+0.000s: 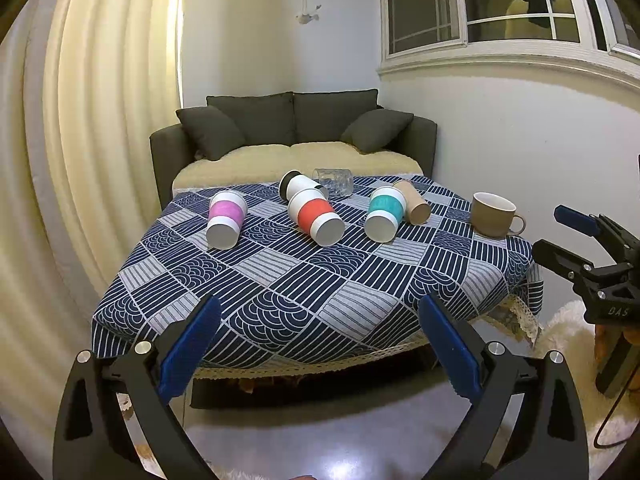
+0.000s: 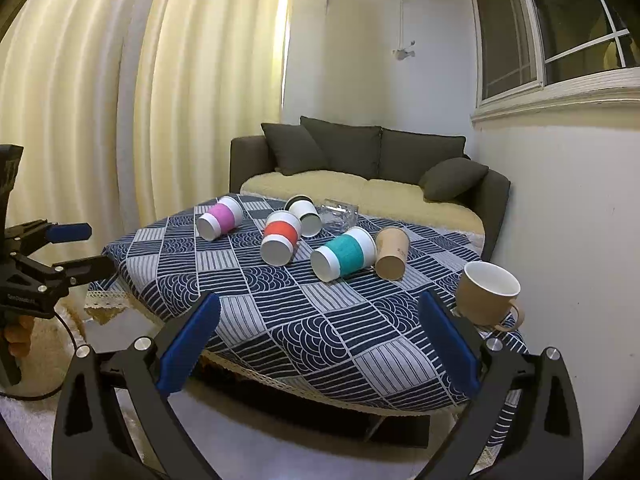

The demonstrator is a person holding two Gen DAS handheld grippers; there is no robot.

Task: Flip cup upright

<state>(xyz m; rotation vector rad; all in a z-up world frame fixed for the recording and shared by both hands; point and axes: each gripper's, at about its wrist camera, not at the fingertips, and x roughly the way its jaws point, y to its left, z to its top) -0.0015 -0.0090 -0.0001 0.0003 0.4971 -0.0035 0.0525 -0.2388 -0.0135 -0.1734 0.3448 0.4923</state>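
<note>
Several cups lie on their sides on the blue patterned tablecloth [image 1: 280,280]: a pink-sleeved cup [image 1: 225,219], a red-sleeved cup [image 1: 317,217], a teal-sleeved cup [image 1: 385,214], a black-sleeved cup [image 1: 297,185], a plain brown paper cup [image 1: 413,202] and a clear glass [image 1: 334,181]. A tan mug [image 1: 493,215] stands upright at the right edge. My left gripper [image 1: 320,348] is open and empty in front of the table's near edge. My right gripper [image 2: 320,344] is open and empty, near the mug [image 2: 486,294]. The teal cup [image 2: 345,254] lies ahead of it.
A dark sofa [image 1: 292,136] with cushions stands behind the table. Curtains [image 1: 100,120] hang at the left, a white wall and window [image 1: 500,8] at the right. The right gripper [image 1: 592,256] shows at the right of the left wrist view.
</note>
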